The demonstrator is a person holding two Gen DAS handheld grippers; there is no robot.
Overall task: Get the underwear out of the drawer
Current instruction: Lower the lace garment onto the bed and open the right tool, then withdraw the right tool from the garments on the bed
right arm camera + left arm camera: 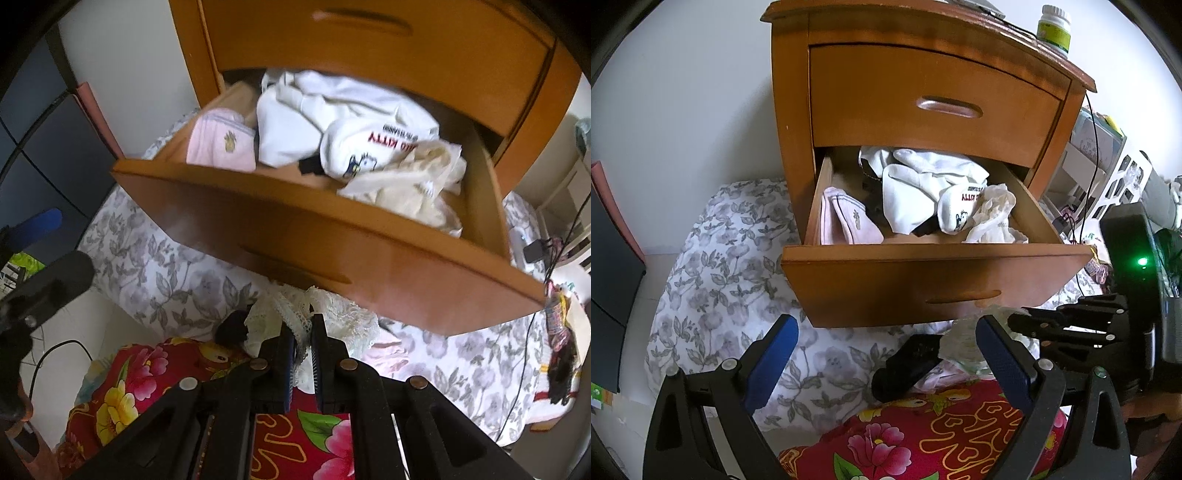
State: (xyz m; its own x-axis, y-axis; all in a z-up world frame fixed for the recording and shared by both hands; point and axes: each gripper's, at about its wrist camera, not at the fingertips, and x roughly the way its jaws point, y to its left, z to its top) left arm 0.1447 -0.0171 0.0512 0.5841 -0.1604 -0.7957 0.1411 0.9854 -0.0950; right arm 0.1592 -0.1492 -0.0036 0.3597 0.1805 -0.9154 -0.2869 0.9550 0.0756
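Cream lace underwear (295, 317) is pinched between the nearly closed jaws of the right gripper (303, 332), below the open wooden drawer (332, 236). The left gripper (886, 332) stands wide open and empty, and more underwear (991, 216) lies inside the drawer.

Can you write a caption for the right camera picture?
Right gripper pinches lacy underwear below the open drawer.

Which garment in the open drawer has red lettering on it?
The white garment in the middle of the drawer, printed with red letters. The pink one at the left and the cream lace one at the right show none.
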